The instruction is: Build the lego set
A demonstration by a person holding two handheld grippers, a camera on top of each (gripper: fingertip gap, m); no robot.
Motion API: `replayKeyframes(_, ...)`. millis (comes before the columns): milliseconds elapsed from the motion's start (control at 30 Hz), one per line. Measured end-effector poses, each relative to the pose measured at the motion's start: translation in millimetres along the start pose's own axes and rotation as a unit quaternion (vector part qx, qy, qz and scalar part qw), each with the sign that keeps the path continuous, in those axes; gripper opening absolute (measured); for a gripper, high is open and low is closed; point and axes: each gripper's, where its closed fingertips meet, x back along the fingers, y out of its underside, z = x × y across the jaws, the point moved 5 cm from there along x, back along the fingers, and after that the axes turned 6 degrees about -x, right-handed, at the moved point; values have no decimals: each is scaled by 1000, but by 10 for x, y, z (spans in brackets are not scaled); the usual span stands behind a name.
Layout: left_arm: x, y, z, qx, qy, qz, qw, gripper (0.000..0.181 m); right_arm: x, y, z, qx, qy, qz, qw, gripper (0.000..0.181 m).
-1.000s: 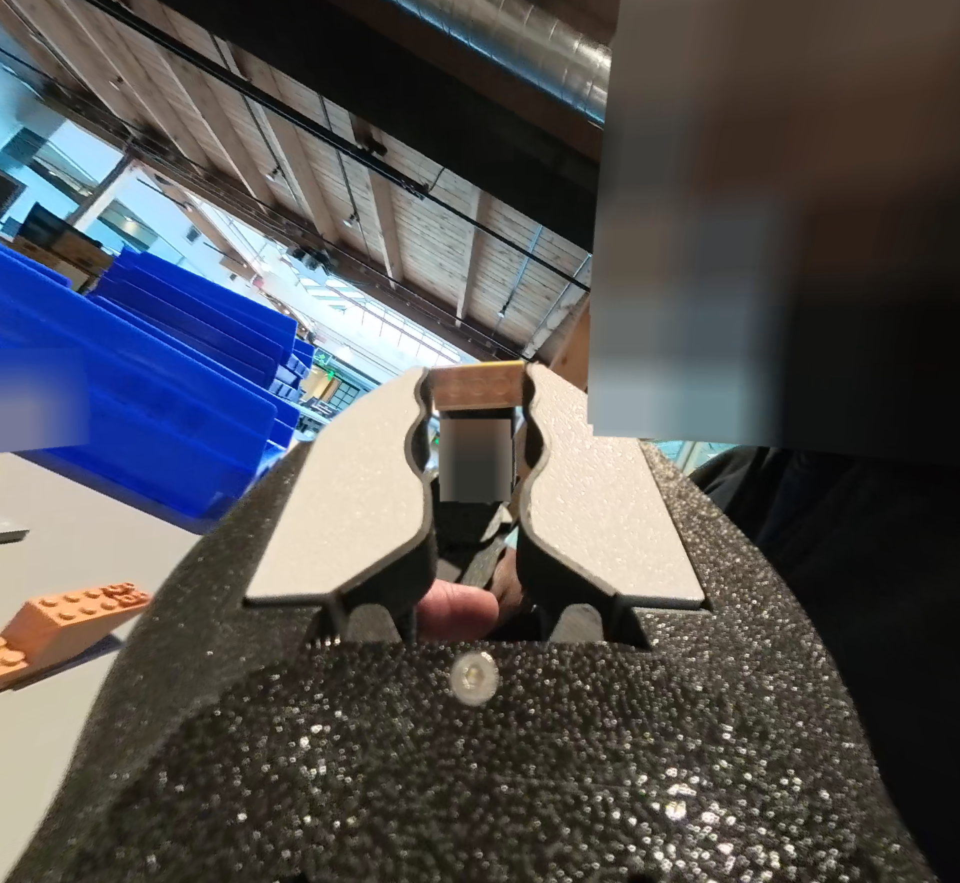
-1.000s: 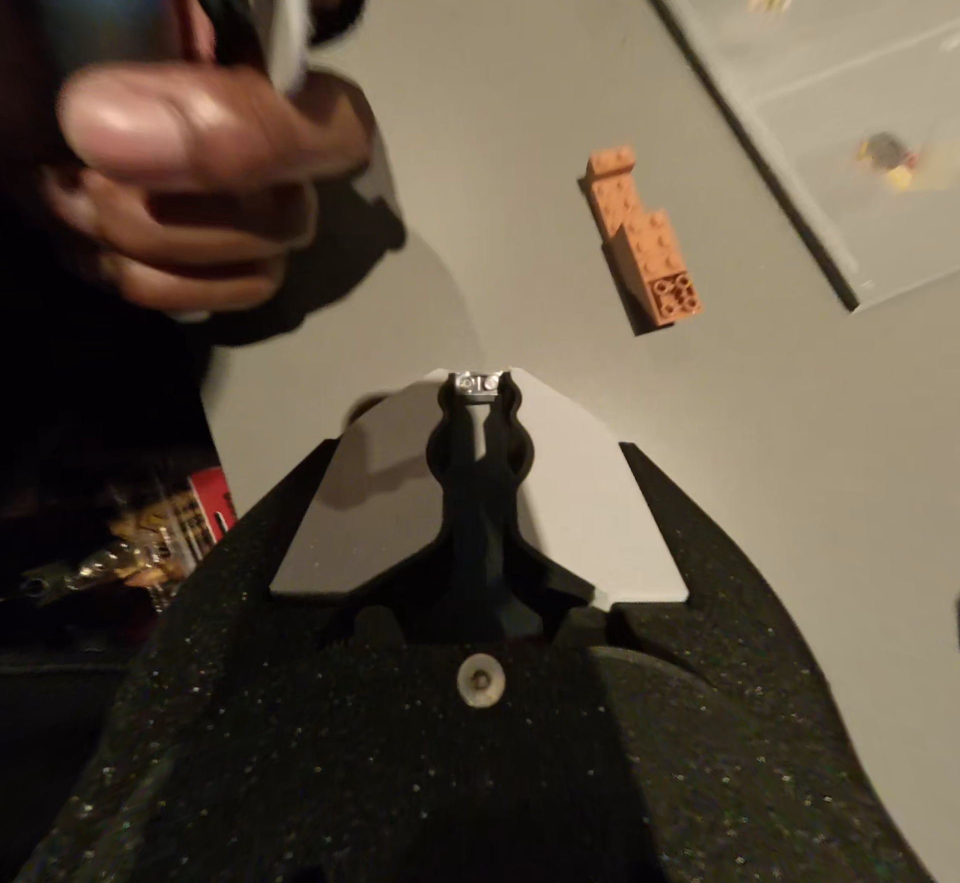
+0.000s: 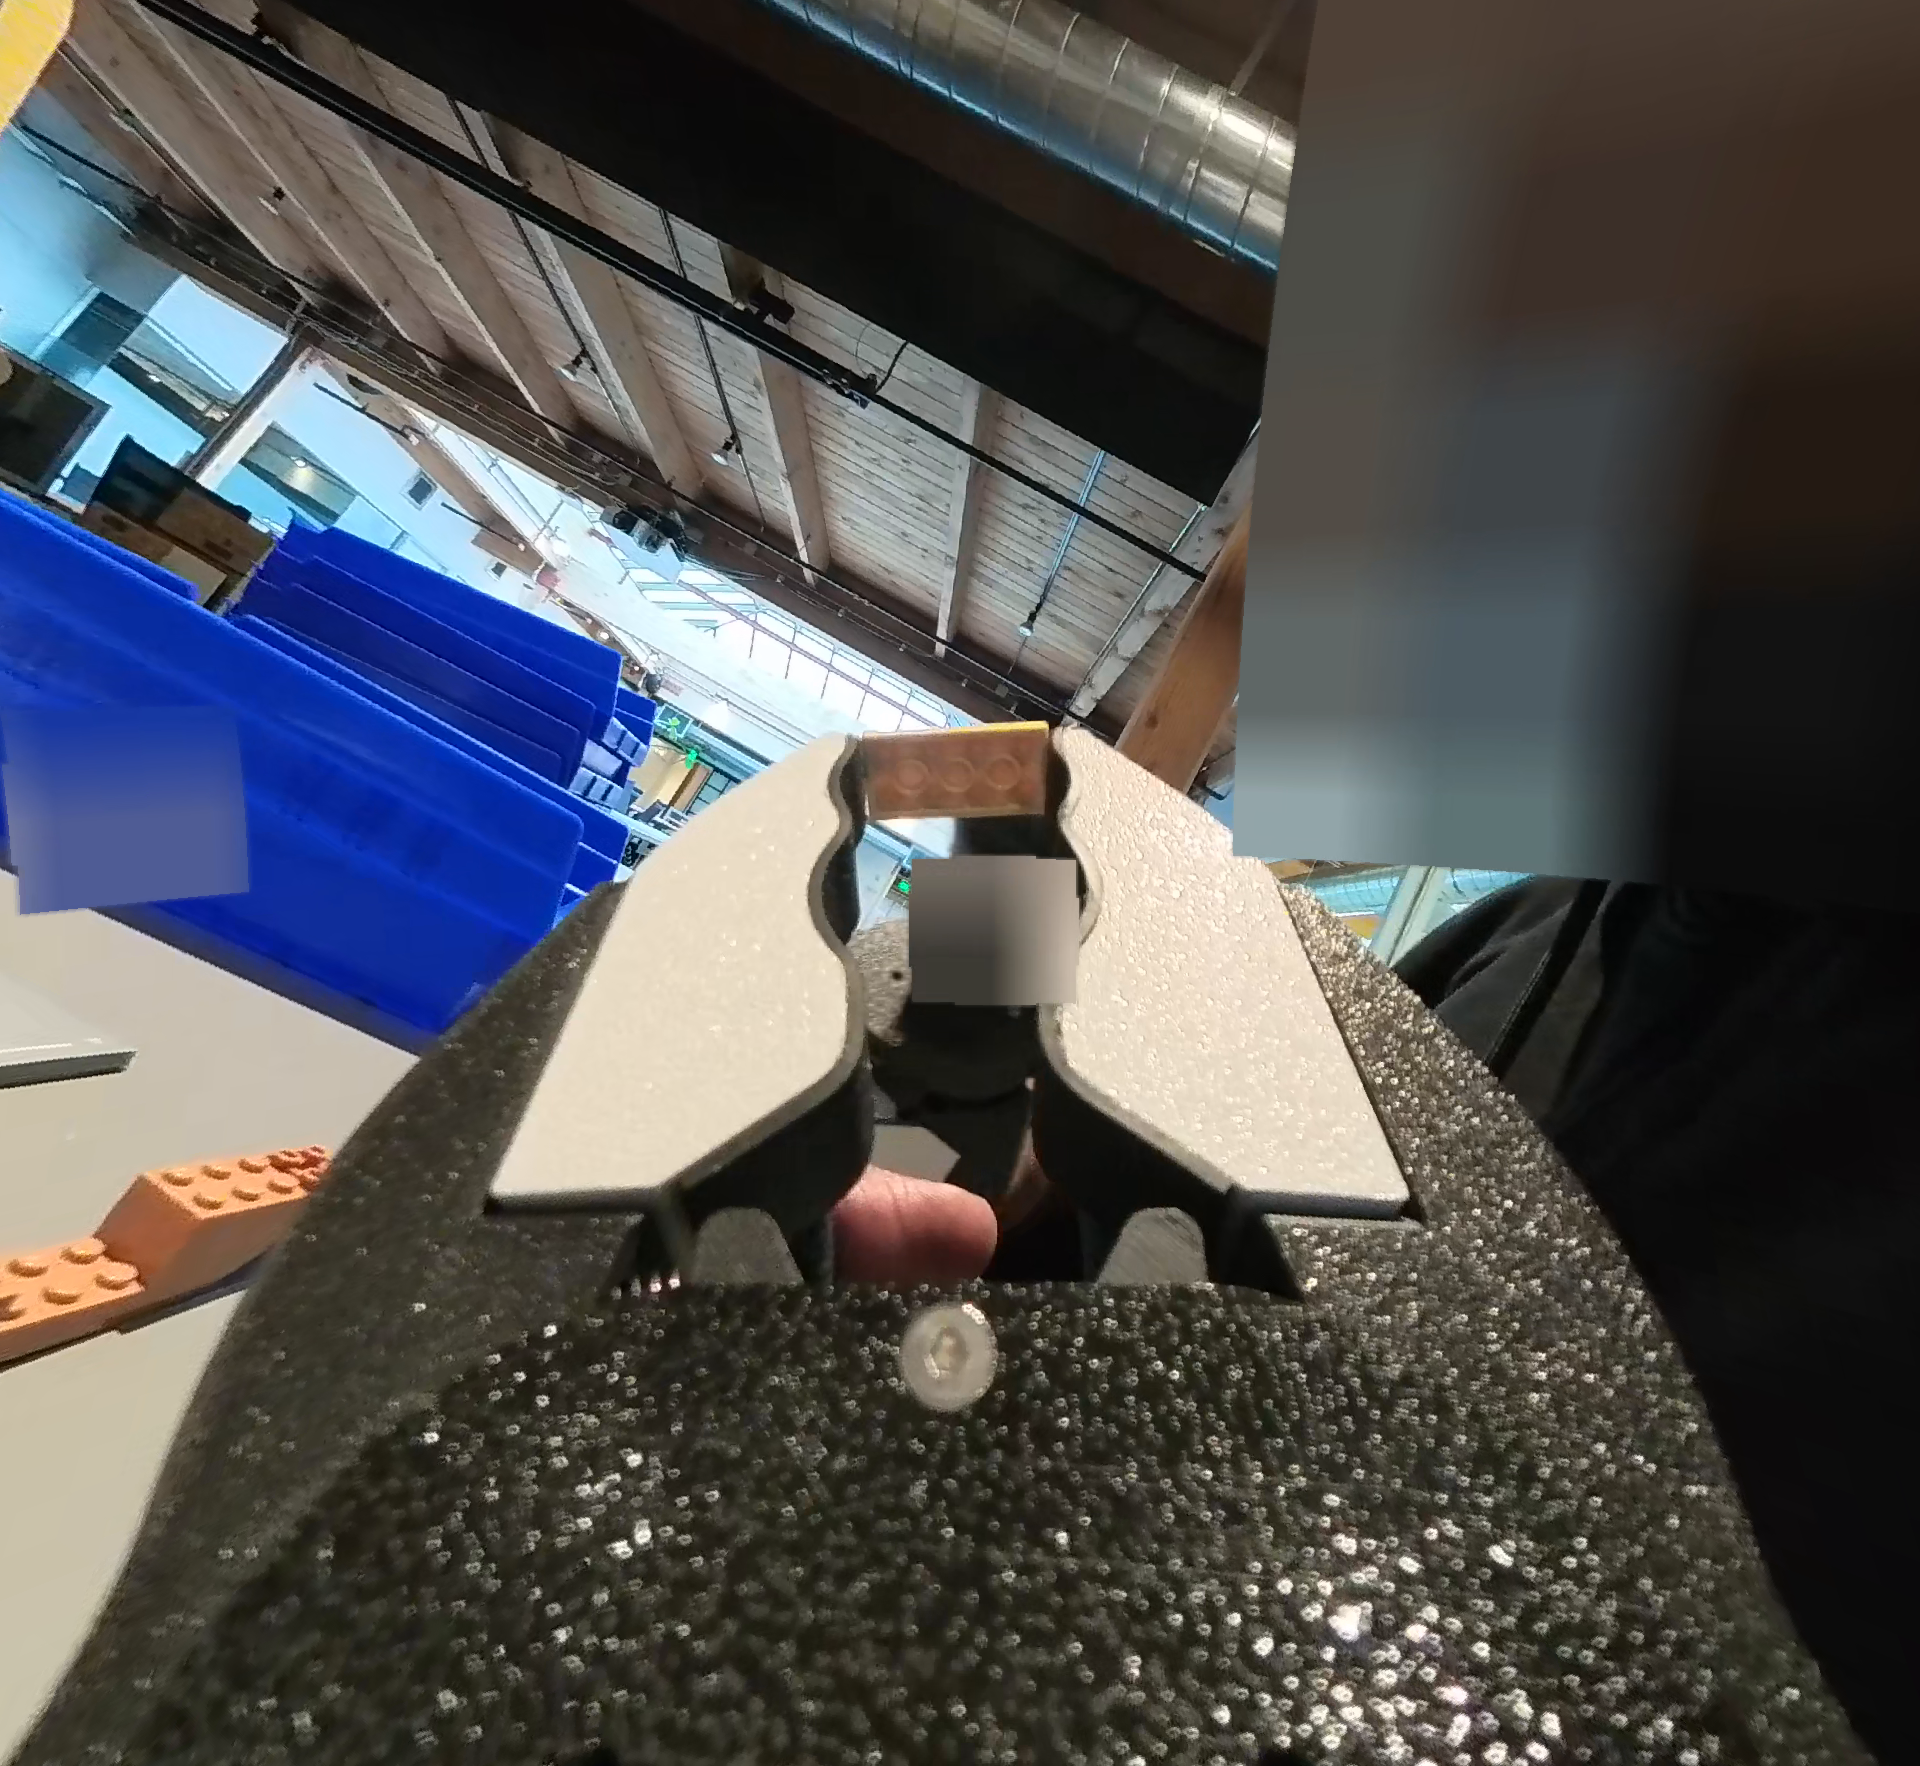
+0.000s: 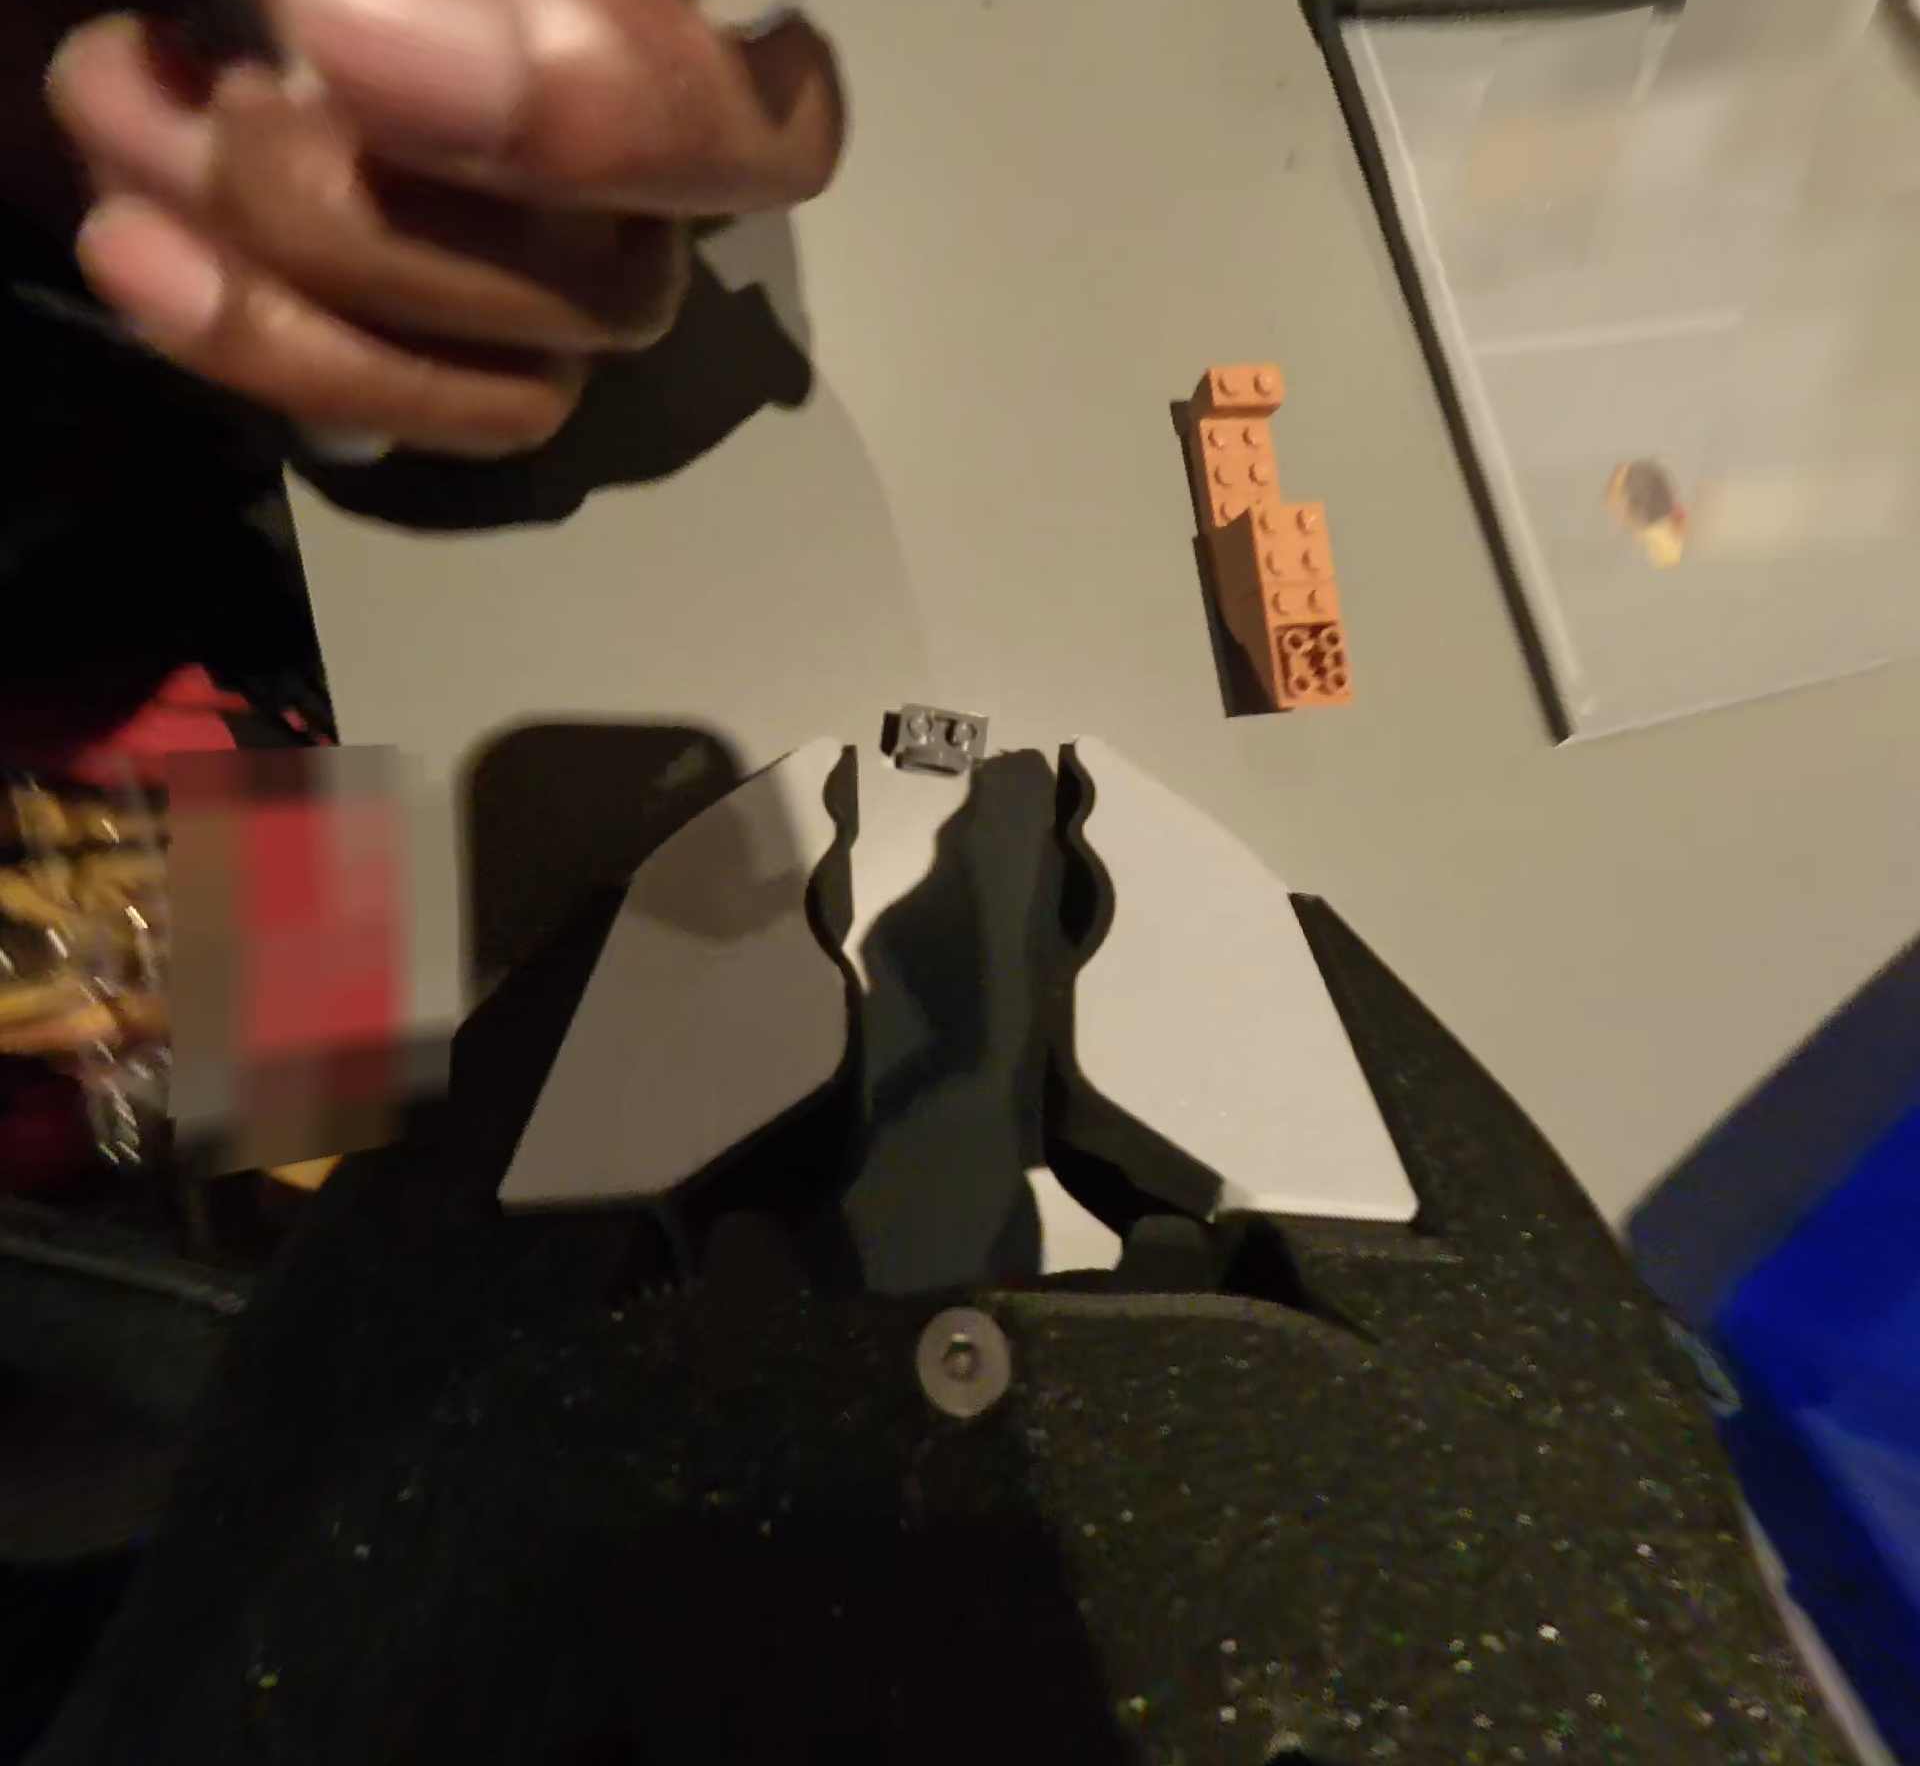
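My left gripper (image 3: 954,776) points up toward the ceiling and is shut on a flat tan plate (image 3: 954,774) held crosswise between its tips. An orange brick assembly (image 3: 156,1238) lies on the grey table at the lower left of the left wrist view; it also shows in the right wrist view (image 4: 1273,553). My right gripper (image 4: 956,760) is open above the table. A small grey piece (image 4: 935,740) lies on the table just beyond its tips, free of them. A hand (image 4: 436,189) holding the other gripper is blurred at the upper left.
Blue storage bins (image 3: 312,781) stand at the table's left. A clear flat tray (image 4: 1662,366) with small parts lies at the right of the right wrist view. A blue bin corner (image 4: 1818,1301) is at the lower right. A red printed packet (image 4: 301,958) lies at the left edge.
My right gripper has opened and let go of the small grey piece, which now lies on the table. My left gripper still holds the tan plate, tilted slightly.
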Motion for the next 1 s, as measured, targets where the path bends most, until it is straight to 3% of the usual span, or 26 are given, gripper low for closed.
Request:
replayKeyframes(100,3,-3,-1,3,1,1,1000,32,69,-26,30,44,16,17,999,39)
replayKeyframes(200,18,-17,-19,20,1,6,1000,32,178,-215,21,104,57,99,988,35)
replayKeyframes(367,24,3,-105,107,-14,14,994,32,397,-583,-24,150,145,264,942,28)
replayKeyframes(467,1,92,-142,165,-28,30,985,32,463,-711,-68,167,191,321,913,25)
replayKeyframes(633,-17,238,-150,233,-39,55,970,32,400,-769,-162,197,229,321,898,24)
replayKeyframes(1000,-65,336,-66,215,-44,14,976,32,494,-719,-190,192,255,322,891,4)
